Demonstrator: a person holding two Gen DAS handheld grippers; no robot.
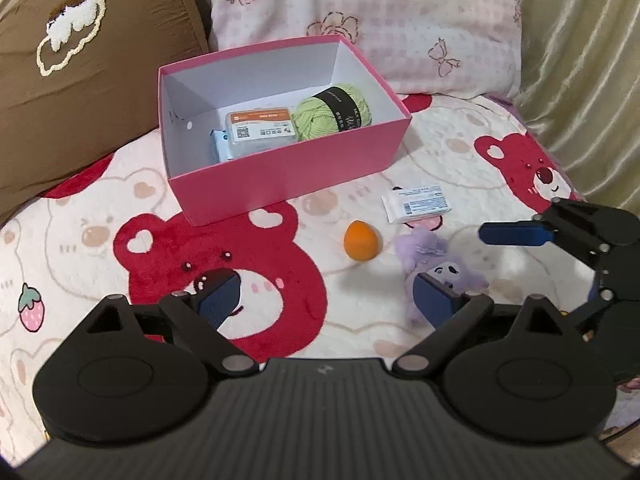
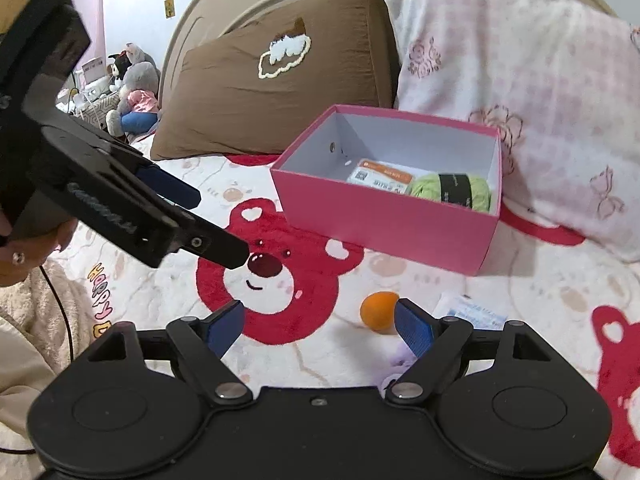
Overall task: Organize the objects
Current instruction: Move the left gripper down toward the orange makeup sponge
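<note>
An open pink box (image 1: 280,168) stands on the bear-print blanket and holds a green yarn ball (image 1: 336,114), a grey-and-orange packet (image 1: 260,128) and a blue packet (image 1: 218,144). In front of the box lie an orange egg-shaped sponge (image 1: 362,240), a white packet (image 1: 416,204) and a purple plush (image 1: 424,252). My left gripper (image 1: 328,296) hangs open above the blanket, its right finger over the plush, nothing between the pads. My right gripper (image 2: 320,320) is open and empty too. The sponge (image 2: 378,312) lies just beyond its right finger, and the plush (image 2: 400,364) is partly hidden beneath.
A brown pillow (image 1: 80,80) and a pink flowered pillow (image 1: 400,20) lean behind the box. Beige fabric (image 1: 580,60) borders the bed on the right. Stuffed toys (image 2: 132,88) sit beyond the bed's far left. A person's fluffy sleeve (image 2: 24,340) is at the left edge.
</note>
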